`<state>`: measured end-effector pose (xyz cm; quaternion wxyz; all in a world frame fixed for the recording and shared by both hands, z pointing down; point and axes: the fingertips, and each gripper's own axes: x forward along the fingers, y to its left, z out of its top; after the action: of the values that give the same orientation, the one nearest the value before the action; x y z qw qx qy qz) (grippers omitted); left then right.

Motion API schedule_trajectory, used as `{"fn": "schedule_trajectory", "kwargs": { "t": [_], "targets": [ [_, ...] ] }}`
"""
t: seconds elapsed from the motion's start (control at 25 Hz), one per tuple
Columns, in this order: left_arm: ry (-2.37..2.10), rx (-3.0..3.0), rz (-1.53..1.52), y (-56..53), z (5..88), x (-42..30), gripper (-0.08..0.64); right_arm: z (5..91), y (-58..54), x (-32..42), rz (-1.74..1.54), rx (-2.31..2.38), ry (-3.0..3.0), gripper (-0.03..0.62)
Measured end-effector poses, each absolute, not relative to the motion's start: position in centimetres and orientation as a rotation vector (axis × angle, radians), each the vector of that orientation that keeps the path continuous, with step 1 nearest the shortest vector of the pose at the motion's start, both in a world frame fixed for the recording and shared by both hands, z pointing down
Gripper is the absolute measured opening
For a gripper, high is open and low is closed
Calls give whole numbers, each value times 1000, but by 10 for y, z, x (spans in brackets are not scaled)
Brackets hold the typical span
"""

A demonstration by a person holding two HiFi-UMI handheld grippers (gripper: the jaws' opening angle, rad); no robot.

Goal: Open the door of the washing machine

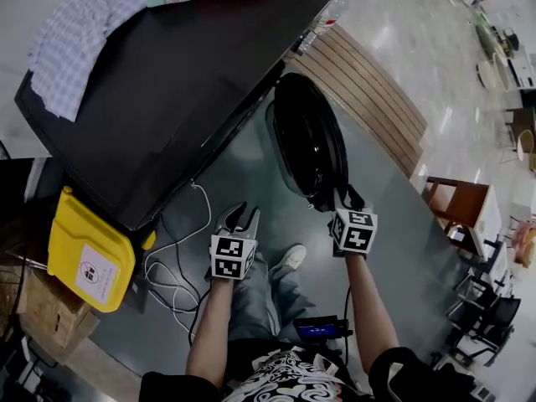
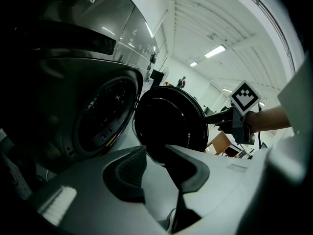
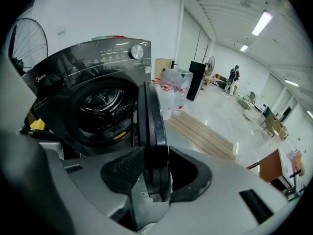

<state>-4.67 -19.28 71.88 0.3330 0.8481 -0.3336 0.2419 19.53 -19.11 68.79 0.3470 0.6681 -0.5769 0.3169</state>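
The dark front-loading washing machine [image 1: 167,99] stands at the upper left of the head view. Its round door [image 1: 310,141] is swung out, roughly square to the front. My right gripper [image 1: 343,198] is at the door's near rim. In the right gripper view the door's edge [image 3: 149,126] stands between the two pads, which press on it from both sides, and my right gripper [image 3: 154,165] is shut on it. The drum opening [image 3: 105,106] is uncovered. My left gripper [image 1: 243,216] hangs lower left of the door, open and empty, facing the door [image 2: 168,126].
A yellow bin [image 1: 88,254] and a cardboard box [image 1: 42,308] stand left of the machine, with white cable [image 1: 167,266] loose on the floor. A checked cloth [image 1: 75,36] lies on the machine's top. A slatted wooden platform [image 1: 368,90] and wooden furniture [image 1: 461,203] lie to the right.
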Motion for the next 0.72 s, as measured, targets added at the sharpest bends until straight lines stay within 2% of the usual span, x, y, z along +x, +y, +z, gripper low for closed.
{"fn": "schedule_trajectory", "kwargs": {
  "t": [0.16, 0.36, 0.72],
  "targets": [
    [-889, 2222, 626, -201, 716, -50, 110, 688, -191, 236, 812, 1816, -1399, 144],
    [-905, 2224, 602, -207, 712, -54, 98, 687, -202, 278, 800, 1893, -1321, 104],
    [-940, 2296, 568, -203, 692, -55, 81, 689, -216, 319, 784, 1949, -1289, 71]
  ]
}}
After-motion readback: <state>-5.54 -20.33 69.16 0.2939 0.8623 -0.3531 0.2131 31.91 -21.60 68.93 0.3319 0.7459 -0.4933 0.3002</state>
